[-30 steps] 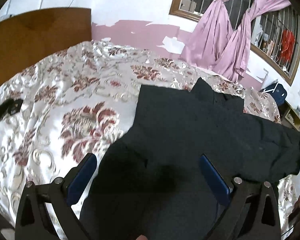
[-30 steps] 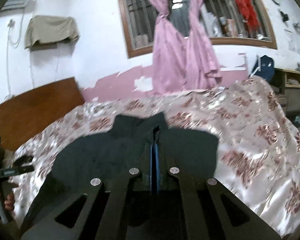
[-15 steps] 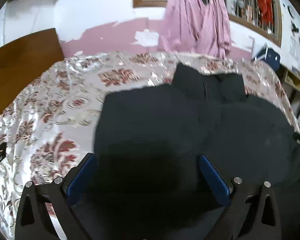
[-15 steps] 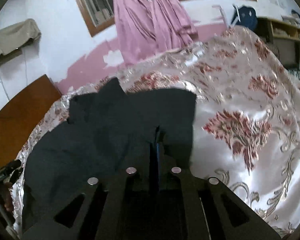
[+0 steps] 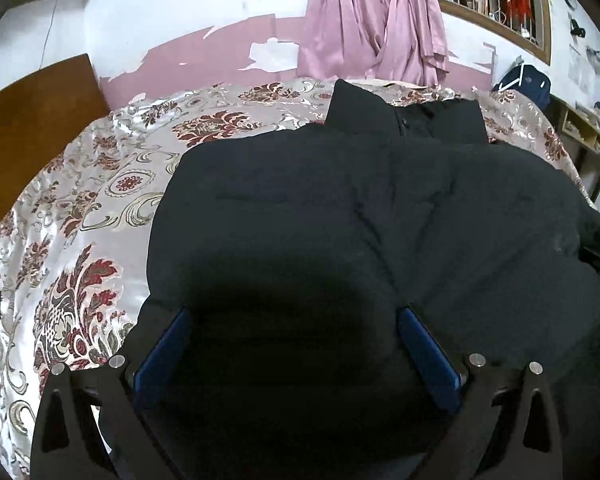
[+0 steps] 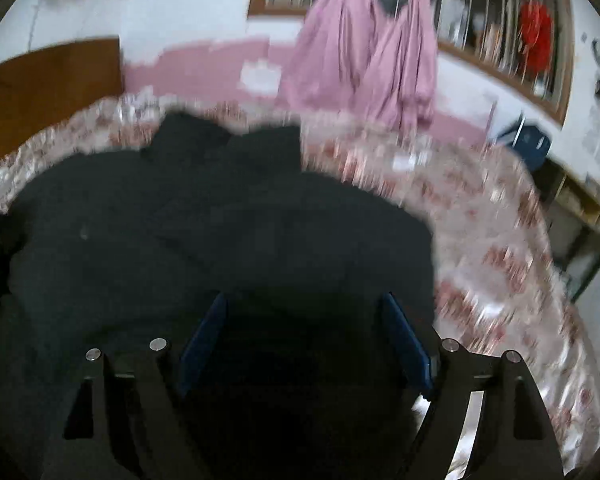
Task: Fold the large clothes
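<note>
A large black padded jacket (image 5: 360, 232) lies spread on the bed, collar at the far side by the wall. It also fills the right wrist view (image 6: 220, 232), which is blurred. My left gripper (image 5: 294, 316) is open, its blue pads wide apart, just above the jacket's near left part. My right gripper (image 6: 304, 304) is open and empty, low over the jacket's near right part. Nothing is held in either one.
The bed has a shiny floral cover (image 5: 84, 216). A wooden headboard (image 5: 32, 108) stands at the left. Pink curtains (image 5: 372, 28) hang at a barred window behind. A shelf (image 5: 580, 136) and a blue bag (image 5: 528, 82) are at the right.
My right gripper has opened and let go of the jacket fold it held. Both grippers have come lower and closer over the jacket. The left stays open.
</note>
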A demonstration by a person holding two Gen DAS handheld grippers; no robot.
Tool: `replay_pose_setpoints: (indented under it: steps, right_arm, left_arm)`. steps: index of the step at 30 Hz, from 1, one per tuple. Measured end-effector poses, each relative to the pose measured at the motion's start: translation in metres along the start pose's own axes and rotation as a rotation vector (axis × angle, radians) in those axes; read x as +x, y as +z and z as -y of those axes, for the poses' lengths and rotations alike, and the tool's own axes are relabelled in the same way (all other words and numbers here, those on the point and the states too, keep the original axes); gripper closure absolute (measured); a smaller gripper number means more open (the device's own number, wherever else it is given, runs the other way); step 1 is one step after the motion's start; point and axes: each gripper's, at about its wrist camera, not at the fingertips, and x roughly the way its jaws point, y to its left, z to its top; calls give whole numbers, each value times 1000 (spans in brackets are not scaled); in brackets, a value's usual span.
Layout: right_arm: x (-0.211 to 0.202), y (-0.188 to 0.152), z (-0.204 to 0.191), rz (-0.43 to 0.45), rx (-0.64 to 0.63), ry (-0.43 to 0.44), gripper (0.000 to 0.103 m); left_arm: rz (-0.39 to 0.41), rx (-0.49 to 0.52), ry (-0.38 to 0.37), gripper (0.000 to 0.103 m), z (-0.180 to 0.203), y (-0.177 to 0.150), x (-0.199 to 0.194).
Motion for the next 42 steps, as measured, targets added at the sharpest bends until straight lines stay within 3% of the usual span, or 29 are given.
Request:
replay_pose_setpoints:
  steps: [7, 13, 18, 21, 28, 33, 37, 42]
  right_arm:
    - [11, -11, 27, -43, 140, 97, 18]
    - [-11, -32, 42, -50, 248, 111, 18]
    - [-37, -55, 56, -84, 352, 144, 15]
    - [-62, -77, 57, -108, 437, 154, 15]
    - [-149, -115, 24, -5, 456, 175, 15]
    - [-195, -126, 3, 44, 465, 210, 15]
    - [-218, -115, -7, 51, 436, 234, 14]
    - [-224, -77, -16, 29, 362, 252, 14]
  left_arm:
    - [-40, 1, 23, 0, 1, -1, 1]
    - [-166, -23, -30, 0, -11, -7, -16]
    - [-271, -23, -57, 0, -22, -32, -38]
    - [-247, -20, -89, 0, -23, -51, -65]
    - [-201, -50, -173, 0, -21, -85, -145]
    - [-158, -34, -208, 0, -26, -89, -198]
    - [-87, 31, -209, 0, -28, -75, -231]
    - [-25, 118, -187, 0, -25, -40, -247]
